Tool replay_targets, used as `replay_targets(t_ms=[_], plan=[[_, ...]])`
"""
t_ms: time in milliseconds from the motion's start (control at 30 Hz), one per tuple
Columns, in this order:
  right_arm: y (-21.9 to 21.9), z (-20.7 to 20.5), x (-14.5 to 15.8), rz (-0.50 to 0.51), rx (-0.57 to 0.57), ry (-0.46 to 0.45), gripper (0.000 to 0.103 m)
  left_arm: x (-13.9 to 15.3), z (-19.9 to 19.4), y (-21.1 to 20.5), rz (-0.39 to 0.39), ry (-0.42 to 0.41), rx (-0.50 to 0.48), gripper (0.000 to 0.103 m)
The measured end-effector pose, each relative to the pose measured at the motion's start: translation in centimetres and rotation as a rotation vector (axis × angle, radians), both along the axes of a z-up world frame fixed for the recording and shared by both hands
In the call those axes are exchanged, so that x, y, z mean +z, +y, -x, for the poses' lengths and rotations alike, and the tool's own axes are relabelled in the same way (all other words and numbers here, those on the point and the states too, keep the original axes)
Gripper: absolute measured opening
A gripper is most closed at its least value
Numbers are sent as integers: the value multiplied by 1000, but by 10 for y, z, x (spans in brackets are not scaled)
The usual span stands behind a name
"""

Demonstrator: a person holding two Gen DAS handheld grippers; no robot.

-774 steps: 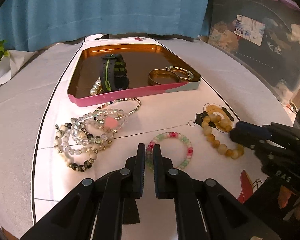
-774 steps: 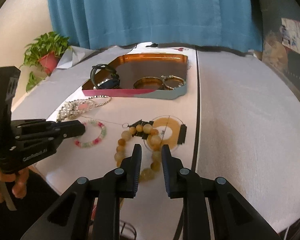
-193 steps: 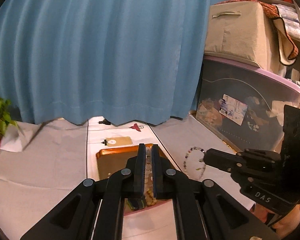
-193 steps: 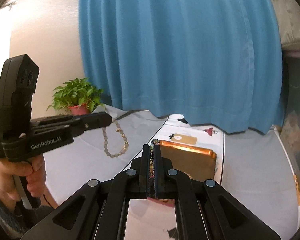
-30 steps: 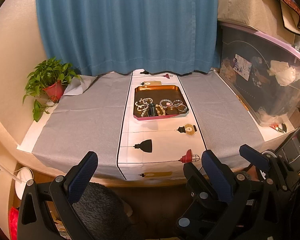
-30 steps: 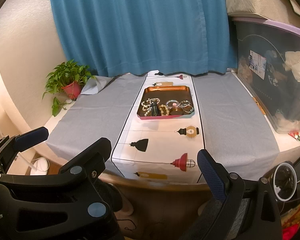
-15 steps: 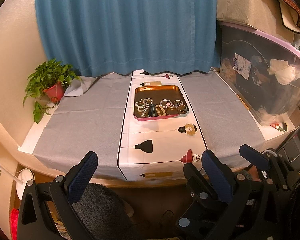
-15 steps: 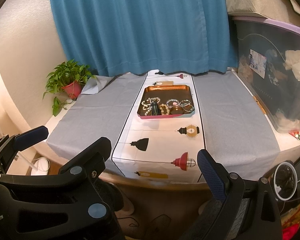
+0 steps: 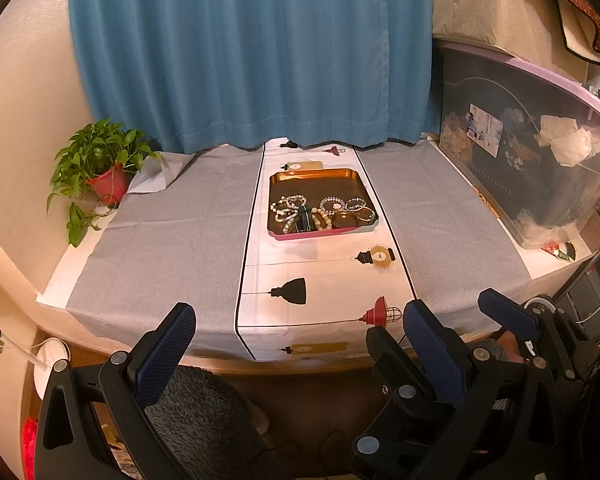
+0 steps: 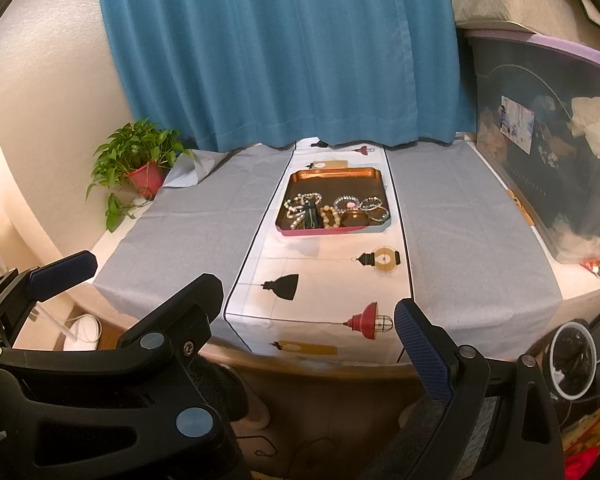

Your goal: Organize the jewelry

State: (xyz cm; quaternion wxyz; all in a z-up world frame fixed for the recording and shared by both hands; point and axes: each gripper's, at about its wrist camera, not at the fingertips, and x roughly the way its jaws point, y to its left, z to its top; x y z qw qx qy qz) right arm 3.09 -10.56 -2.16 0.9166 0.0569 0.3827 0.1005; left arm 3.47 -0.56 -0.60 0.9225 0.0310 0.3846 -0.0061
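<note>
Holding well back from the table (image 9: 172,248), left gripper (image 9: 300,344) and right gripper (image 10: 308,320) both gape wide, empty. Jewelry (image 9: 320,214) sits gathered at the tray's (image 9: 312,174) near edge; runner bare, so sorting looks finished.

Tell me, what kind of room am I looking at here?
Most likely a room in someone's home, not a lab. A blue curtain hangs behind a cloth-covered table, a potted plant sits at its corner, and a clear storage bin stuffed with household odds and ends stands alongside.
</note>
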Motion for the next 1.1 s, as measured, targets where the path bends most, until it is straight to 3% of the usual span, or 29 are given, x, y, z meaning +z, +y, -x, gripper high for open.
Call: replay_targets(t_ms=[1100], plan=[[-4,1,-13,-8,8,20,93,-16,-3,-1,-11,18,-1,103]])
